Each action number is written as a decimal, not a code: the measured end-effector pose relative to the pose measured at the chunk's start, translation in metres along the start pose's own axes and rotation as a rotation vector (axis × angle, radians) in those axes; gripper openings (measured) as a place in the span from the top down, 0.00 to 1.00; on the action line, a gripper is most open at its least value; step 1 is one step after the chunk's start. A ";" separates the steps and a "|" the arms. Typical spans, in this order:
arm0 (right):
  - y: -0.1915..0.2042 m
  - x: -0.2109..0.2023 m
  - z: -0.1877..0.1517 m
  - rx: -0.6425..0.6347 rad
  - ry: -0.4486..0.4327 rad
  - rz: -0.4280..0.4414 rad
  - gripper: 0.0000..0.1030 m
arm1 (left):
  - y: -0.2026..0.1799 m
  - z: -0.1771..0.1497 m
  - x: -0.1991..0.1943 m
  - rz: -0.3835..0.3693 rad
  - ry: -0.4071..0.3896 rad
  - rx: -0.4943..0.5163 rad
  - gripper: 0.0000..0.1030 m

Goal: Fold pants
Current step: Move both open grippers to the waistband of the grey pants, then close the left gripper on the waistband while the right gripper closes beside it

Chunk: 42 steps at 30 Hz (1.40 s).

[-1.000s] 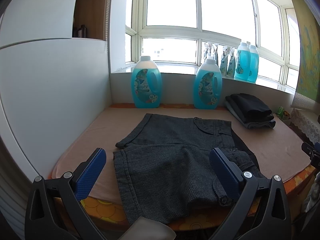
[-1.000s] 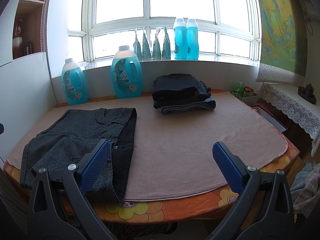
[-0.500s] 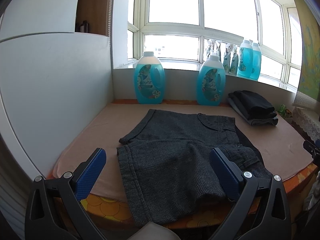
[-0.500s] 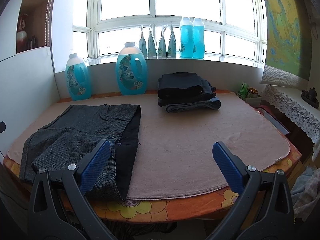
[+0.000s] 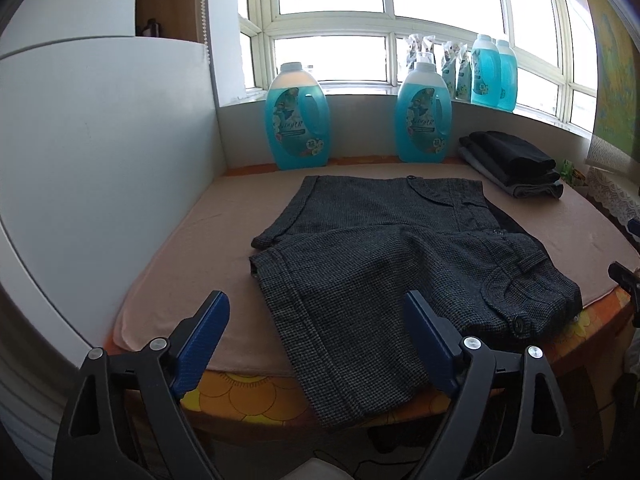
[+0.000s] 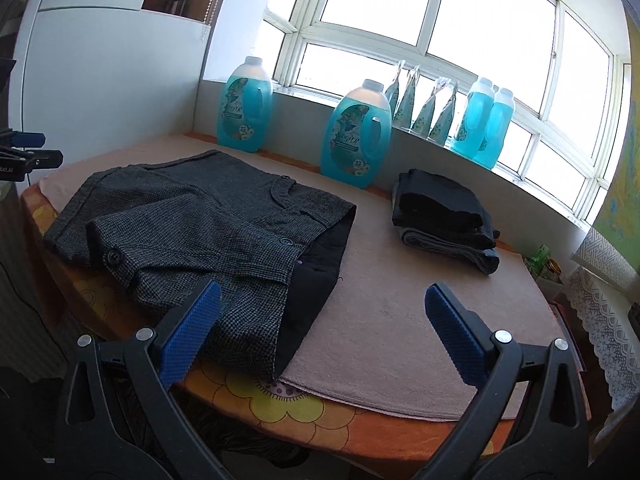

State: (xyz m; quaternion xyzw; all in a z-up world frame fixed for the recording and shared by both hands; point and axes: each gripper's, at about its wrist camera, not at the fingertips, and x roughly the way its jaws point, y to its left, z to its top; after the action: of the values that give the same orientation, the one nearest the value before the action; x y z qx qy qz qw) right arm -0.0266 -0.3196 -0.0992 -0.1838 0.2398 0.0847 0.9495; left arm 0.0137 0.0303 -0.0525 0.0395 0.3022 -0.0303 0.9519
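Observation:
Dark grey checked short pants [image 5: 384, 248] lie spread on the beige mat, one leg hanging over the front edge; in the right wrist view [image 6: 208, 224] their black lining shows at the waist. My left gripper [image 5: 316, 312] is open and empty, hovering at the front edge over the near leg. My right gripper [image 6: 320, 304] is open and empty, above the mat beside the waist.
A stack of folded dark clothes [image 6: 444, 216] sits at the back right of the mat [image 6: 400, 300]. Two large blue detergent jugs [image 5: 298, 120] [image 5: 424, 114] stand against the window ledge, more bottles on the sill. A white cabinet [image 5: 92, 160] borders the left.
Both grippers have shifted: the left view drew slightly back and left, the right swung and tilted so the pants sit more centrally. The pants have not moved.

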 end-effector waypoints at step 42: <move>0.023 0.062 0.012 -0.253 0.222 0.279 0.78 | -0.050 -0.052 0.051 -0.251 0.314 0.363 0.50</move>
State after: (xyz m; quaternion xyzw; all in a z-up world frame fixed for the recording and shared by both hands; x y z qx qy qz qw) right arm 0.0267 -0.2897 -0.1266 -0.2747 0.3535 0.2241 0.8656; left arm 0.0209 -0.0163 -0.1273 0.1761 0.4385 -0.1951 0.8594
